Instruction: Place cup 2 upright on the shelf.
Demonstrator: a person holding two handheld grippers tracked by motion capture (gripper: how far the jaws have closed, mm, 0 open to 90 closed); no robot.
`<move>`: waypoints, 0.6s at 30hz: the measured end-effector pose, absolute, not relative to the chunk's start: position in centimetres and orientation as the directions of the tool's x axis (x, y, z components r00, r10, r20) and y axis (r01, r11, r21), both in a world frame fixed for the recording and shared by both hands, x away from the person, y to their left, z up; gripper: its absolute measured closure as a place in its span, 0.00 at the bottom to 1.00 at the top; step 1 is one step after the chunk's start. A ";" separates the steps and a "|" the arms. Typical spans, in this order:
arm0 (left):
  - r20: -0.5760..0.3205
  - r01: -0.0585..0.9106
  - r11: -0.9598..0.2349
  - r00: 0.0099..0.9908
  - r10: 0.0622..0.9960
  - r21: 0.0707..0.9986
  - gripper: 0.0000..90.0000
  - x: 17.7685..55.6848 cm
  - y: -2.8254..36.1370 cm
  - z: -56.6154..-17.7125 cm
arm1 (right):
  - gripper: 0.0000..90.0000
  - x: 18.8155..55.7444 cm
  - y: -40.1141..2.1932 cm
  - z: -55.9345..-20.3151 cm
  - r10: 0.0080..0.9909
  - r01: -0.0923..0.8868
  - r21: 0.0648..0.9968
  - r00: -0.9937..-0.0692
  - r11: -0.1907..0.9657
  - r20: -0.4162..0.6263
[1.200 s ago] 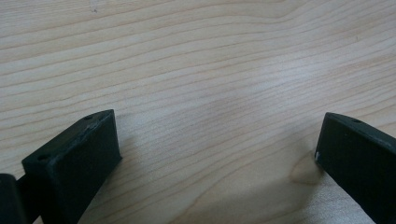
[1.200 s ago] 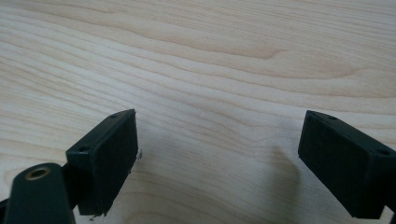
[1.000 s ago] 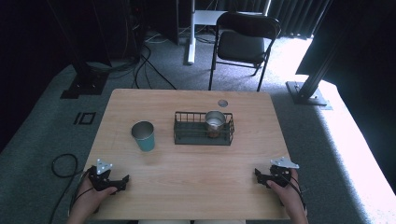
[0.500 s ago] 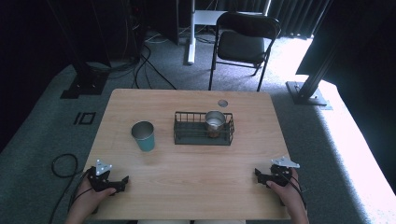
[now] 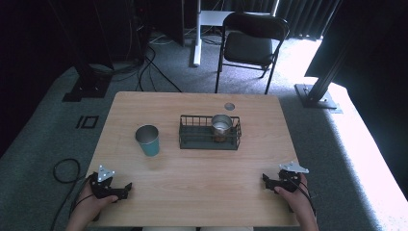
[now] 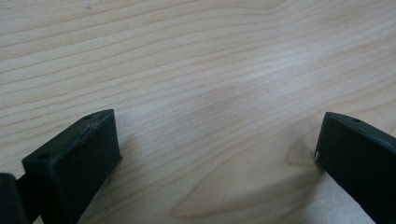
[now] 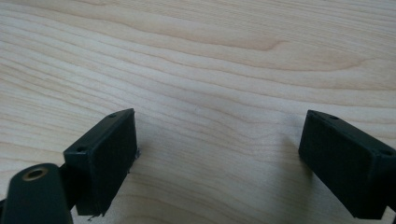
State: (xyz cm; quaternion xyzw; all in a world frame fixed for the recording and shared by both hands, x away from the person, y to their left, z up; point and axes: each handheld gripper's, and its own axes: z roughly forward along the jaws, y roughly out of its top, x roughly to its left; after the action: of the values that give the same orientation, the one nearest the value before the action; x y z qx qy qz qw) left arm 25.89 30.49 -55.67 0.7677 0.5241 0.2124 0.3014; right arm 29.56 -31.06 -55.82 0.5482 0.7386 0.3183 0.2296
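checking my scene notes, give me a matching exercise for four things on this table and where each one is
Things:
1. teal cup
2. metal cup
3. left gripper
4. right gripper

Places:
A. inside the wire basket
B. near right corner of the table
C. upright on bare wood, left of the basket
D. near left corner

Pairs: 1-C, 2-A, 3-D, 4-B
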 end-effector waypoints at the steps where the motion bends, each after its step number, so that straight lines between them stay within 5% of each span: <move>1: 0.011 0.675 -0.274 0.367 0.930 0.685 0.01 25.8 30.5 -55.7 | 0.12 29.6 -31.1 -55.8 0.956 0.664 0.722 -0.293 0.196 0.010; 18: -0.003 0.630 -0.305 0.439 0.898 0.714 0.01 26.3 29.9 -54.8 | 0.12 29.6 -31.1 -55.8 0.956 0.663 0.722 -0.294 0.197 0.009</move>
State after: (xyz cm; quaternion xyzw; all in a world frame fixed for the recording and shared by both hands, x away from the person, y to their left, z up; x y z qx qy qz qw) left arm 26.32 29.86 -54.76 0.7818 0.4888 0.2039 0.3292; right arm 29.56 -31.06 -55.82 0.5480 0.7387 0.3182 0.2298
